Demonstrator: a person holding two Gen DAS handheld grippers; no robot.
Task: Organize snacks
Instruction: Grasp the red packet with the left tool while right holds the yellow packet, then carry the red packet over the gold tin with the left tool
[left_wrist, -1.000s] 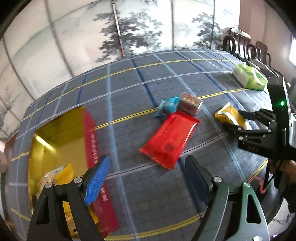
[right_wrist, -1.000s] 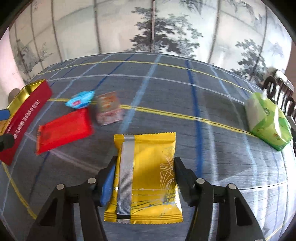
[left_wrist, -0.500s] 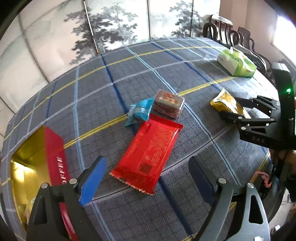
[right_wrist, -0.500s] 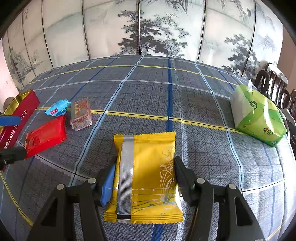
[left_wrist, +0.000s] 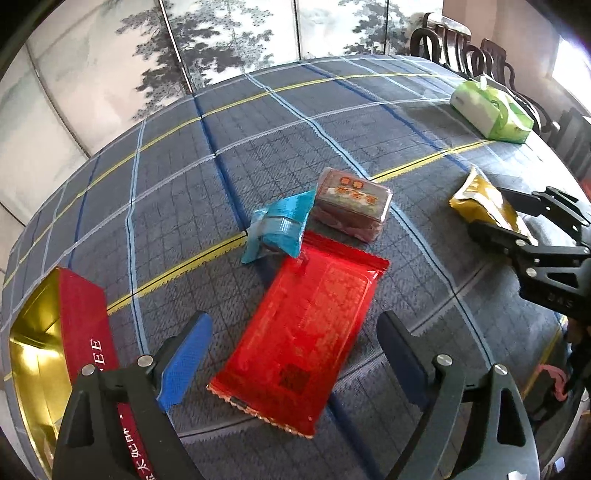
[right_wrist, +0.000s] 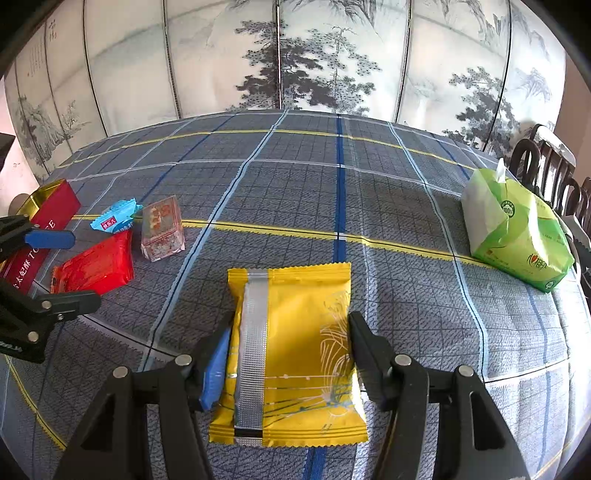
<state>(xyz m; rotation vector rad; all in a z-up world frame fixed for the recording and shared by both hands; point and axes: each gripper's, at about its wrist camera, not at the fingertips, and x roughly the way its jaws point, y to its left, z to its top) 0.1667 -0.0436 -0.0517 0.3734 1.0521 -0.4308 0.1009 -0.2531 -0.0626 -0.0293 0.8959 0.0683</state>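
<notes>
Since the earlier frame, the left gripper has been brought over the red packet, jaws wide, nothing gripped. The yellow packet is clamped by the right gripper. Further off, the blue candy and clear-wrapped cake lie outside the red tin.

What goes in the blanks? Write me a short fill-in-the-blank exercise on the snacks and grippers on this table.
1. The right gripper straddles the flat ____ foil snack packet.
2. The long red foil snack packet lies between the fingers of the ____ gripper.
3. The small blue snack wrapper lies beside the clear plastic boxed snack and overlaps the ____ packet's far end.

Missing words: yellow; left; red
</notes>
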